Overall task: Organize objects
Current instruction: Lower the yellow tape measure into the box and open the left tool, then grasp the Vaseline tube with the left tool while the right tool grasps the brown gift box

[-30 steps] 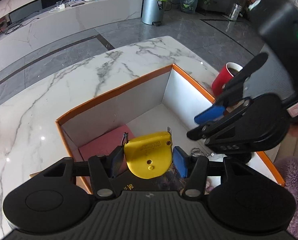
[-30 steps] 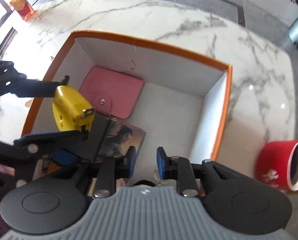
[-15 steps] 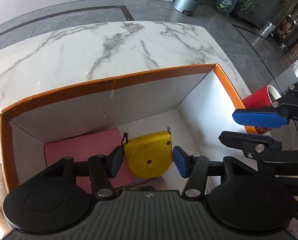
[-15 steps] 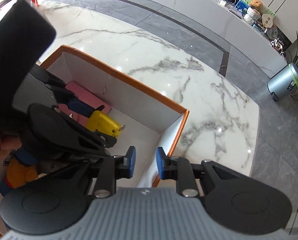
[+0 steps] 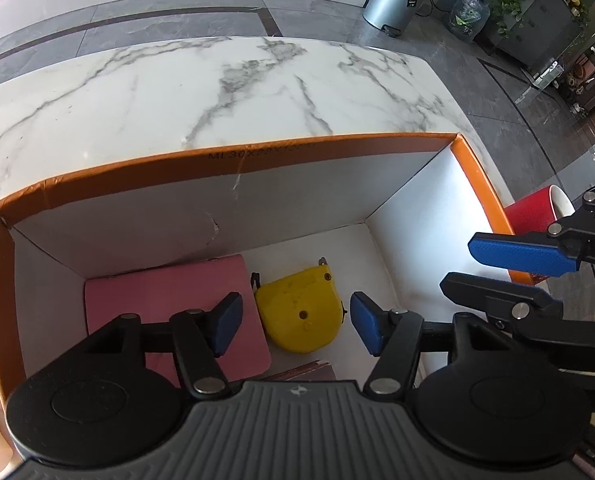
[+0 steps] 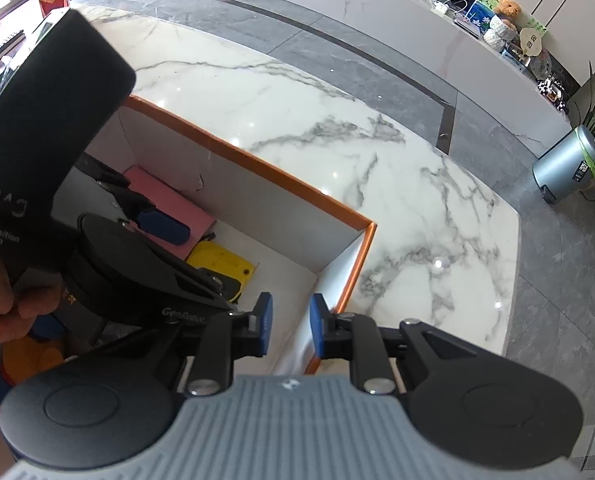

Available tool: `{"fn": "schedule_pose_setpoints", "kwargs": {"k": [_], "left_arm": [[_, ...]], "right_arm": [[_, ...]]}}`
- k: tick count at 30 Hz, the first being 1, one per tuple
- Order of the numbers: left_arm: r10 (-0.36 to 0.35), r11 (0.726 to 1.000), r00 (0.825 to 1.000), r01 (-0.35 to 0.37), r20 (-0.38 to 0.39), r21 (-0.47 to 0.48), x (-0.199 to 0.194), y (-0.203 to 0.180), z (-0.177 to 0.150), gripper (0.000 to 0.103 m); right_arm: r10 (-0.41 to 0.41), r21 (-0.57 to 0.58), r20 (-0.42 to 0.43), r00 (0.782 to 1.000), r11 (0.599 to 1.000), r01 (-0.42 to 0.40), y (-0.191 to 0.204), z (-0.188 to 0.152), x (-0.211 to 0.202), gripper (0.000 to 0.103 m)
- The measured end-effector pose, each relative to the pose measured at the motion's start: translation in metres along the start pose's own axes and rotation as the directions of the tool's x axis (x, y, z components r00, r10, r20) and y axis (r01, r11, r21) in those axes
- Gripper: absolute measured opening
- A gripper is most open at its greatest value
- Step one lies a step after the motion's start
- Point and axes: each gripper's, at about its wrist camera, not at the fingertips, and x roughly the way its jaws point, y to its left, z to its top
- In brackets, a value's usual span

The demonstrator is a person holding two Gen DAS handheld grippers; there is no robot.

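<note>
A yellow tape measure (image 5: 299, 312) lies on the white floor of the orange-rimmed box (image 5: 225, 160), beside a pink wallet (image 5: 169, 304). My left gripper (image 5: 295, 322) is open just above it, its blue pads apart on either side and not touching it. The tape measure (image 6: 221, 262) also shows in the right wrist view, partly hidden by the left gripper's body. My right gripper (image 6: 291, 330) hovers over the box's right corner (image 6: 361, 240), jaws a little apart and empty; it also shows in the left wrist view (image 5: 509, 268).
A red cup (image 5: 537, 212) stands outside the box's right wall. A dark booklet (image 5: 305, 372) lies under my left gripper. An orange and blue toy (image 6: 29, 356) sits at the near left. The box rests on a marble table (image 5: 217, 88).
My left gripper opened and let go of the tape measure, which now rests on the box floor. The right gripper stayed over the box's right side.
</note>
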Motion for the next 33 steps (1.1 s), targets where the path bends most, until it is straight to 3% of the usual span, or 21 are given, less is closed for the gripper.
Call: {"fn": "schedule_pose_setpoints", "kwargs": {"k": [4, 8, 19, 27, 33], "left_arm": [[-0.002, 1.0, 1.0, 0.002, 0.025, -0.007, -0.019, 0.005, -0.001, 0.068], [-0.016, 0.999, 0.996, 0.014, 0.082, 0.036, -0.052, 0.008, -0.005, 0.06], [-0.031, 0.987, 0.982, 0.001, 0.186, 0.163, -0.143, 0.012, -0.038, 0.056], [0.055, 0.974, 0.967, -0.107, 0.249, 0.201, -0.195, 0.03, -0.073, 0.049], [0.109, 0.972, 0.956, -0.159, 0.272, 0.172, -0.221, 0.063, -0.094, 0.045]], "right_arm": [[0.016, 0.002, 0.008, 1.0, 1.0, -0.016, 0.001, -0.001, -0.001, 0.021], [0.047, -0.006, 0.05, 0.998, 0.999, -0.046, 0.005, 0.001, -0.009, 0.015], [0.102, -0.034, 0.051, 0.993, 0.994, -0.101, 0.044, 0.009, -0.038, 0.016], [0.102, -0.127, 0.097, 0.99, 0.988, -0.09, 0.092, 0.018, -0.083, 0.016], [0.145, -0.199, 0.117, 0.982, 0.973, -0.12, 0.134, 0.03, -0.103, 0.017]]}}
